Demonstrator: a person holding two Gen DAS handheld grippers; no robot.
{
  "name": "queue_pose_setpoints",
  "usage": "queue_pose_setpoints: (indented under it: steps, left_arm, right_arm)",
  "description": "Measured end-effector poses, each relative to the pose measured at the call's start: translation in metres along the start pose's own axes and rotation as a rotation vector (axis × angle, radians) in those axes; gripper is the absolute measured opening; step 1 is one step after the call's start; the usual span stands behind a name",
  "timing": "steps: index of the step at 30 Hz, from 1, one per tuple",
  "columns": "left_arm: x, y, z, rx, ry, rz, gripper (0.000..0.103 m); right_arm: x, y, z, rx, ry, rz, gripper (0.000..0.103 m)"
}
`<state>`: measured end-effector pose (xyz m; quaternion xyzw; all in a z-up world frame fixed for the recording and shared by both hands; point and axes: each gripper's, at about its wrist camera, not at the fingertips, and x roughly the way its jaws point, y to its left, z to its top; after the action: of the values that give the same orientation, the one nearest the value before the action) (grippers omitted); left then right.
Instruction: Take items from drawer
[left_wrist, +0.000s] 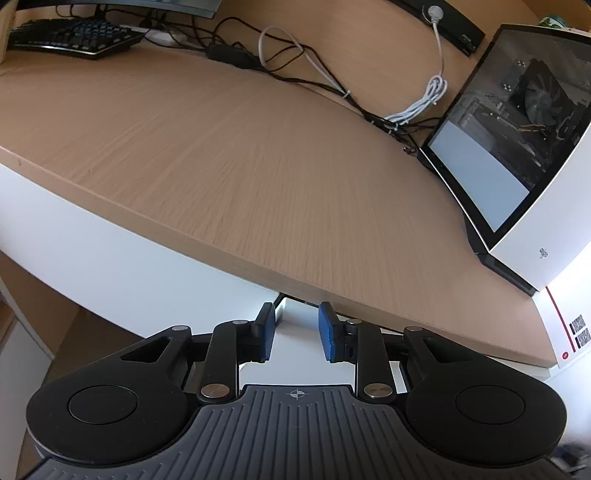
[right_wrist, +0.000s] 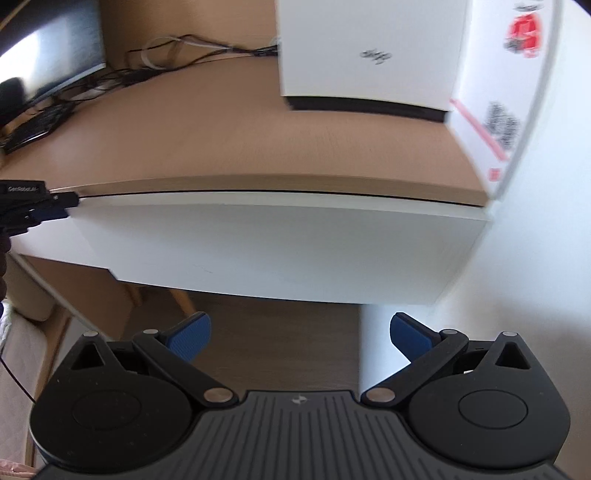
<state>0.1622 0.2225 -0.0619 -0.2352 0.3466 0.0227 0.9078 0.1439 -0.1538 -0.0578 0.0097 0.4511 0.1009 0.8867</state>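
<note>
While left claw (left_wrist: 295, 330) tilts down at drawer (right_wrist: 258, 240); pads apart, empty.

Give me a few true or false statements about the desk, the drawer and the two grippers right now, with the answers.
1. The right gripper holds an item. False: its jaws stand wide apart and empty.
2. The white drawer front sits just below the wooden desktop. True.
3. The left gripper is at the drawer's top edge, jaws slightly apart. True.
4. The desktop holds no cables. False: a white cable bundle and black cables lie on it.
5. A keyboard lies on the desk. True.
</note>
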Motion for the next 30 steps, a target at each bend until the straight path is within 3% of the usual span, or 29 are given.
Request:
queue_pose_setpoints:
  steps: [3, 7, 11, 14, 17, 20, 26, 30]
  left_arm:
    - [0.000, -0.004, 0.001, 0.008, 0.006, 0.009, 0.029]
    - [0.001, -0.006, 0.001, 0.032, 0.010, 0.007, 0.033]
    - [0.003, -0.008, 0.004, 0.052, 0.022, 0.000, 0.038]
    - [0.003, -0.008, 0.004, 0.071, 0.030, -0.005, 0.038]
    - [0.004, -0.007, 0.006, 0.080, 0.039, -0.018, 0.039]
    - [0.004, -0.006, 0.006, 0.095, 0.043, -0.028, 0.039]
    - [0.005, -0.005, 0.008, 0.087, 0.048, -0.039, 0.039]
    - [0.006, -0.003, 0.008, 0.075, 0.048, -0.043, 0.039]
  right_arm:
    - [0.022, -0.007, -0.006, 0.126, 0.058, 0.047, 0.103]
    - [0.013, 0.005, -0.009, 0.117, -0.046, 0.024, 0.103]
    - [0.026, 0.007, -0.010, 0.127, -0.073, 0.144, 0.103]
    - [0.042, 0.008, -0.016, 0.156, -0.087, 0.086, 0.103]
    - [0.021, 0.024, -0.012, 0.069, -0.226, 0.053, 0.103]
    - [0.008, 0.051, 0.005, -0.141, -0.322, 0.039, 0.103]
    - [0.022, 0.079, 0.044, -0.295, -0.333, 0.071, 0.103]
    - [0.039, 0.079, 0.062, -0.281, -0.258, 0.101, 0.103]
